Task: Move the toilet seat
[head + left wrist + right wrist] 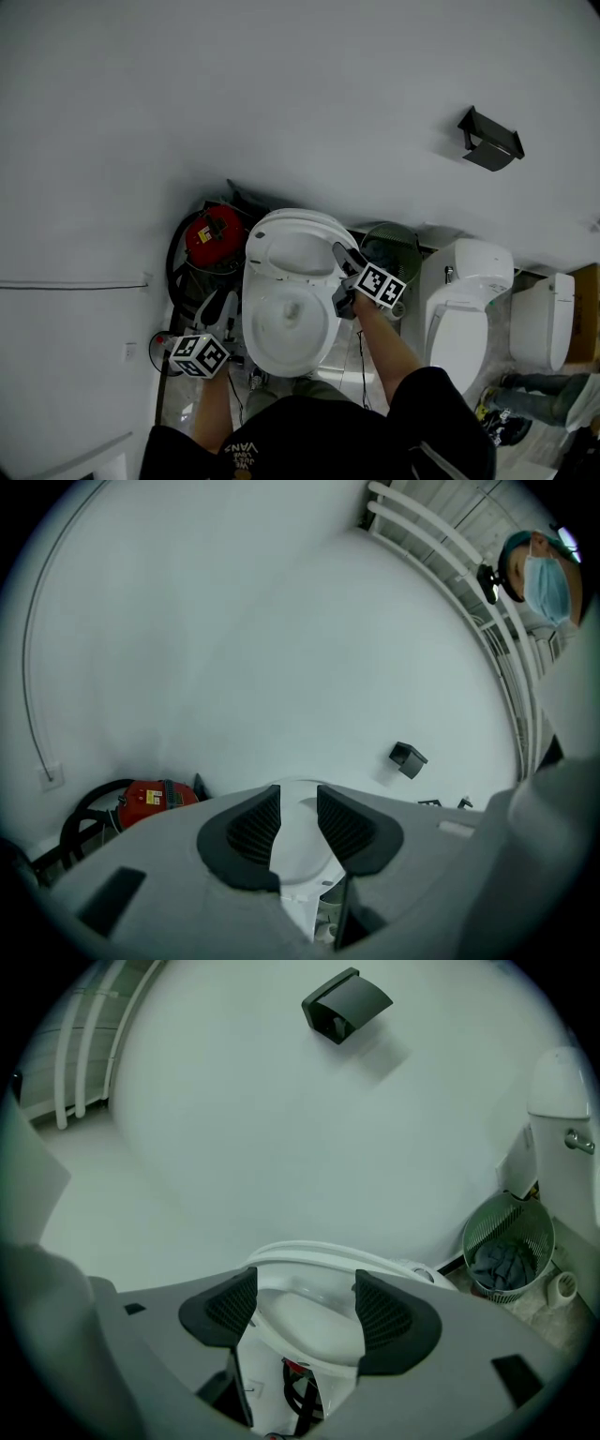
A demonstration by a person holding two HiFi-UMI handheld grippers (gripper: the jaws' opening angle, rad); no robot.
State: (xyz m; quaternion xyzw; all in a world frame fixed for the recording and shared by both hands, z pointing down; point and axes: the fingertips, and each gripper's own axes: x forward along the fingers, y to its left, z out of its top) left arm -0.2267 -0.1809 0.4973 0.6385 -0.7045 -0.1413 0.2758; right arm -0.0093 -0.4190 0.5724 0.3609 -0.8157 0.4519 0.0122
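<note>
While the toilet seat point(296, 246) stands up, the right gripper point(343, 277) waits open beside it, and the left gripper point(218, 308) is open too.

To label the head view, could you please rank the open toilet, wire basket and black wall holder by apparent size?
1. open toilet, clearly largest.
2. wire basket and black wall holder: about alike, basket partly hidden, so unranked.
</note>
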